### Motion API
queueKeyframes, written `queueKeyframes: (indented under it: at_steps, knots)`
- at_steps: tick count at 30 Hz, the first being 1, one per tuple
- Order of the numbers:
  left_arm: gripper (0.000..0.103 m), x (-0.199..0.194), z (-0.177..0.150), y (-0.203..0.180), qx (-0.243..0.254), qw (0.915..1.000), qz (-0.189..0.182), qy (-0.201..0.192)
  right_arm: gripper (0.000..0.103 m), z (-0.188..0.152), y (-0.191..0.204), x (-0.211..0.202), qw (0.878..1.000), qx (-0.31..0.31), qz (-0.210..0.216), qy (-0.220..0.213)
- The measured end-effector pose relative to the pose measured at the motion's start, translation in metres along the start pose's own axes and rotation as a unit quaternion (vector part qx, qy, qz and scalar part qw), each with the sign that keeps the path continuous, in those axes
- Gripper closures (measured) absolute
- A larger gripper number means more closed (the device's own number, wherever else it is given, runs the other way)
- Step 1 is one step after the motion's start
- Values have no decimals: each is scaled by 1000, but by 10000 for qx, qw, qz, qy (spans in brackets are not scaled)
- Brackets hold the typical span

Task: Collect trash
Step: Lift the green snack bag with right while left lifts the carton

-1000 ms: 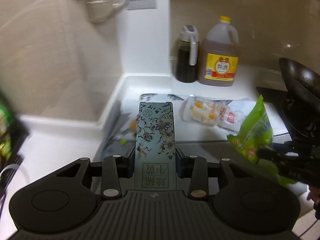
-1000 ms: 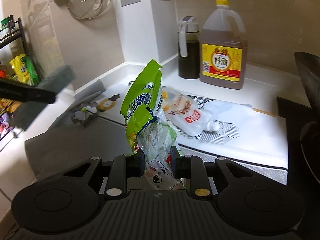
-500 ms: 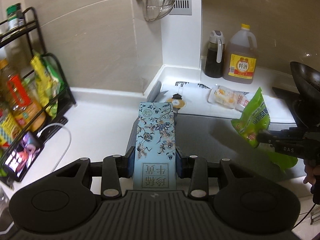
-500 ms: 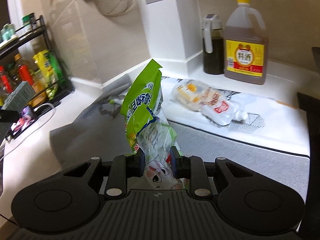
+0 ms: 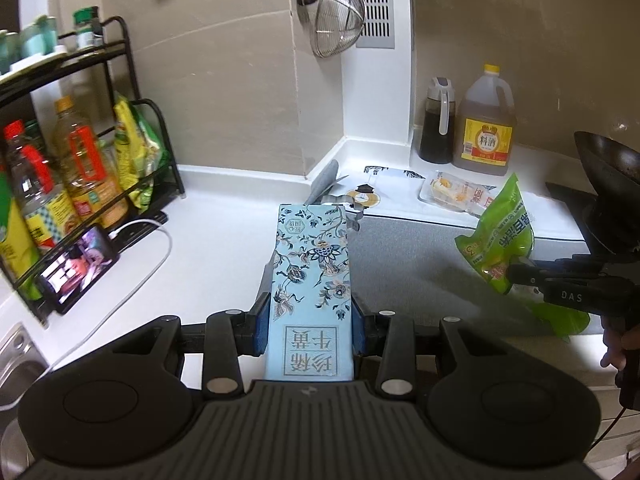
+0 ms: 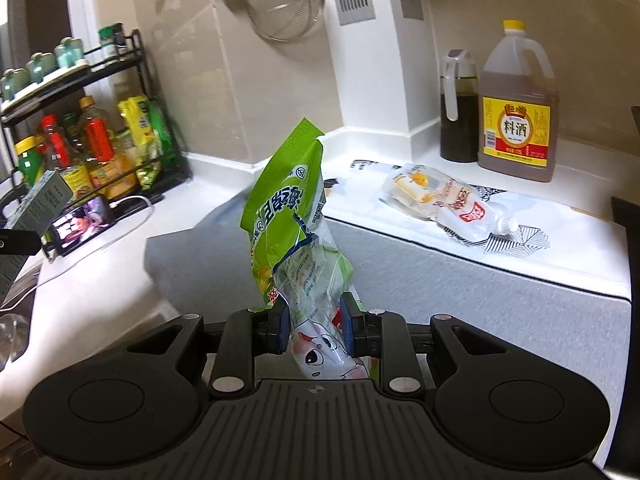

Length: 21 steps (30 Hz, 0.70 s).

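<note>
STEP: carrying collected trash | LEFT: left tool (image 5: 308, 320) clenched on blue floral box (image 5: 311, 276) | RIGHT: right tool (image 6: 314, 326) clenched on green wrapper (image 6: 290, 216), both above bench (image 5: 216, 248) | REMAINING: clear pouch (image 6: 444, 200) on bench | NEXT: likely find a bin; none visible.

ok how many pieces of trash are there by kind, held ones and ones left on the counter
Boxes: 1, light blue floral cardboard box in the left gripper
Green bags: 1, green plastic snack bag in the right gripper
Clear wrappers: 1, clear plastic wrapper with yellow and red print lying on the white patterned mat
Total: 3
</note>
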<state>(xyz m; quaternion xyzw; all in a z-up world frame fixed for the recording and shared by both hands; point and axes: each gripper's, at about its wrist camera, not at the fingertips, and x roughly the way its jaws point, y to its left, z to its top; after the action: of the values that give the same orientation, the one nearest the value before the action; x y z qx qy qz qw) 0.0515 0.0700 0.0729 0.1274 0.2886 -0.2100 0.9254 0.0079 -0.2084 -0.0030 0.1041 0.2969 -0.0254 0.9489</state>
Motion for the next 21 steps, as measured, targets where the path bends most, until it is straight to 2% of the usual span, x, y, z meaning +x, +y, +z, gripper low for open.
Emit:
queueKeyframes:
  at_steps: [10, 16, 21]
  knots:
    - [60, -65, -68, -40, -147, 9995, 229, -158, 76, -44, 11, -69, 9978, -224, 451, -424]
    - [60, -98, -105, -68, -220, 9993, 243, -197, 76, -76, 18, -108, 9945, -287, 759, -665]
    - [60, -119, -122, -82, -288, 9993, 102, -227, 76, -87, 27, -140, 9910, -337, 939, -891]
